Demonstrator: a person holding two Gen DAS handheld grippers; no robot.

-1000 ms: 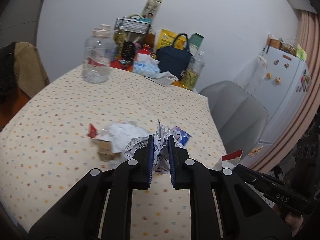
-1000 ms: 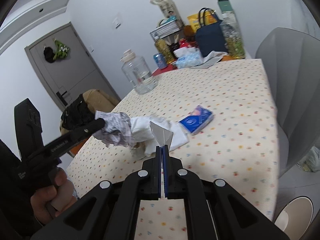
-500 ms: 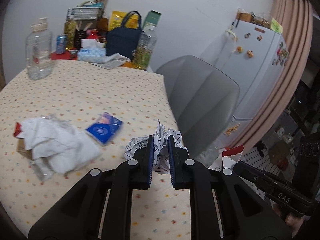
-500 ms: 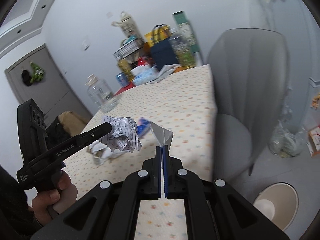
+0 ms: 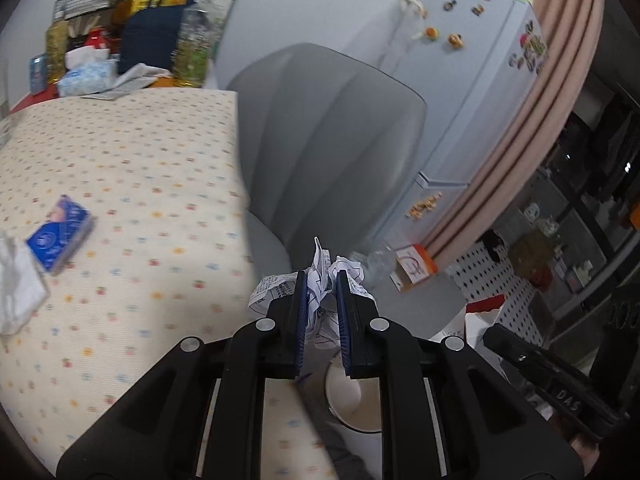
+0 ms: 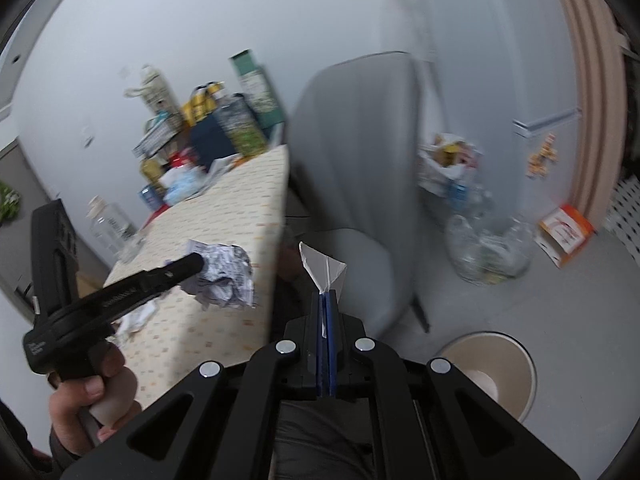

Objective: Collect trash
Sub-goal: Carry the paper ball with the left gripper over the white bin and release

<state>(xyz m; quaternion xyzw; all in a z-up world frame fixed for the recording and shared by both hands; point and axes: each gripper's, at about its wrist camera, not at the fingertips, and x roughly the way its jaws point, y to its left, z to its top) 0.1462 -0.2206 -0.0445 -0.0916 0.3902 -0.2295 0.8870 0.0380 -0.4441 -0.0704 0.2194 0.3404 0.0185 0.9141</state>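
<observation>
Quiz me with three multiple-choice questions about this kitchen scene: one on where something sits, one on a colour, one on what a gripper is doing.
1. Where is the round waste bin?
A. On the table
B. On the floor beside the grey chair
C. On top of the fridge

2. What colour is the small flat packet lying on the tablecloth?
A. Blue
B. Green
C. Orange

3. What is the left gripper doing?
A. Standing open with nothing in it
B. Gripping a glass jar
C. Clamping a crumpled printed paper

Answers:
1 B, the right wrist view shows the bin standing on the floor next to the chair's leg.
2 A, the packet is plainly blue against the dotted cloth.
3 C, the paper ball sits squeezed between its two blue pads.
</observation>
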